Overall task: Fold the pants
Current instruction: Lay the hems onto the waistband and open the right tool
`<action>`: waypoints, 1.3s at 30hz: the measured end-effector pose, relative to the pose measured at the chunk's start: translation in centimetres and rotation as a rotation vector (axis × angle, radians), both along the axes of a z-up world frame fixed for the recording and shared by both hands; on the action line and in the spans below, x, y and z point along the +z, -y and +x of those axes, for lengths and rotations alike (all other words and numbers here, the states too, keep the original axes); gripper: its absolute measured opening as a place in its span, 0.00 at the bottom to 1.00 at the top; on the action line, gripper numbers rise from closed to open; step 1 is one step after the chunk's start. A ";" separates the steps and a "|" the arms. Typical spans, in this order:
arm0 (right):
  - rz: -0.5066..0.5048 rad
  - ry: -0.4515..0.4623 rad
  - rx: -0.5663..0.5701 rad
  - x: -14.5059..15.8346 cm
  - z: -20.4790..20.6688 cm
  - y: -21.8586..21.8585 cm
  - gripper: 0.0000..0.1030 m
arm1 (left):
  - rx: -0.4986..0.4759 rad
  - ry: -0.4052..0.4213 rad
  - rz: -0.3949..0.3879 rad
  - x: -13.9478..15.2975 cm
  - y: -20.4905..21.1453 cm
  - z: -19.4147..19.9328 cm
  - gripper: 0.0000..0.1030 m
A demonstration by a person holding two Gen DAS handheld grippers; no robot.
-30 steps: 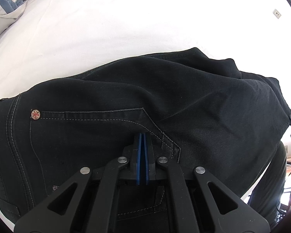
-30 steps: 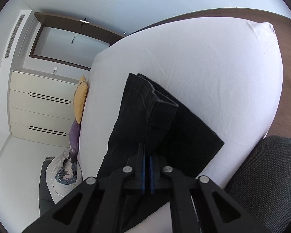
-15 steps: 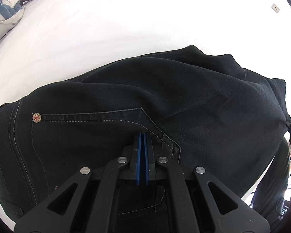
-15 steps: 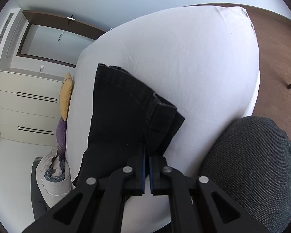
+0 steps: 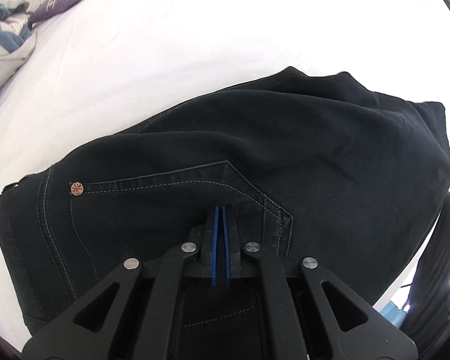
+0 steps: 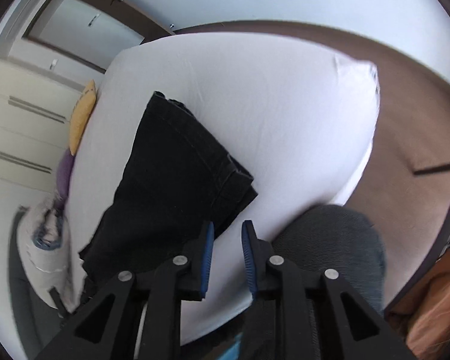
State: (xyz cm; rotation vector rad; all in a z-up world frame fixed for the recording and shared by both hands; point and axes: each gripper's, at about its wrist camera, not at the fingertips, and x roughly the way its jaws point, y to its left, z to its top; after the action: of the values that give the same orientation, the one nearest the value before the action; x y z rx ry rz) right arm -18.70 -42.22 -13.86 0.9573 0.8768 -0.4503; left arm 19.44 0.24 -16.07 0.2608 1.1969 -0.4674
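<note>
Right gripper just released hem: fingers now spread, nothing between. Pants lie folded on bed, ahead-left of it. Left gripper stays pinched on pocket fabric. Fold landed; left release next, likely.

White bed: black pants lying on it; pillows at far edge.

pants black | bed sheet white | cushion yellow
</note>
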 end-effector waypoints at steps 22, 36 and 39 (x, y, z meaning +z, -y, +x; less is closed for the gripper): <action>0.106 0.063 0.973 -0.4 37.6 -26.2 0.22 | -0.153 -0.055 -0.141 -1.5 2.3 -2.9 0.02; -0.364 0.110 1.336 3.7 39.0 -30.1 0.69 | -0.167 -0.043 -0.183 -2.2 0.1 -2.5 0.02; -0.392 0.040 1.406 1.6 39.8 -30.5 0.56 | -0.169 -0.049 -0.187 -2.2 0.3 -2.6 0.02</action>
State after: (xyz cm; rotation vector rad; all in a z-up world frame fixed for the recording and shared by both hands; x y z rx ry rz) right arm 21.06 -11.72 -12.24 -0.1400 1.1470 0.5961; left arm 16.85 -0.05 -18.26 0.1912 1.1753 -0.7323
